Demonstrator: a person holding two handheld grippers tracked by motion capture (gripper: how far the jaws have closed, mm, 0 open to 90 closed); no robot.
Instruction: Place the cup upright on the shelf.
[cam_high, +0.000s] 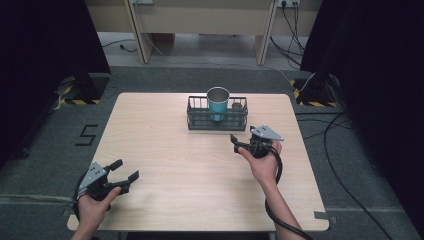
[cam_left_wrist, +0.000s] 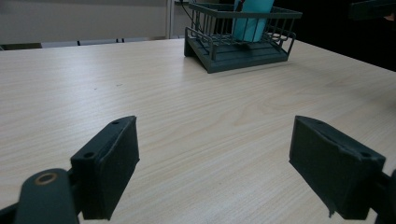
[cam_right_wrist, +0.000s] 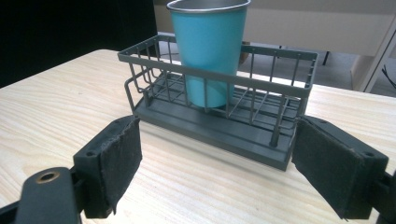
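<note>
Cup (cam_right_wrist: 208, 51), teal, upright in wire rack (cam_right_wrist: 261, 135) at bench (cam_high: 200, 175) far edge. My right claw (cam_high: 244, 143) open, empty, near rack; left claw (cam_high: 124, 171) open, idle. Risk: jaw snags rack wire, tips cup.

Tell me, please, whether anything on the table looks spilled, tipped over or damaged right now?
Nothing stands out. The teal cup stands upright inside the grey wire rack, which sits flat on the table. No spill shows on the wood. The left gripper and right gripper both hover open, holding nothing.
</note>
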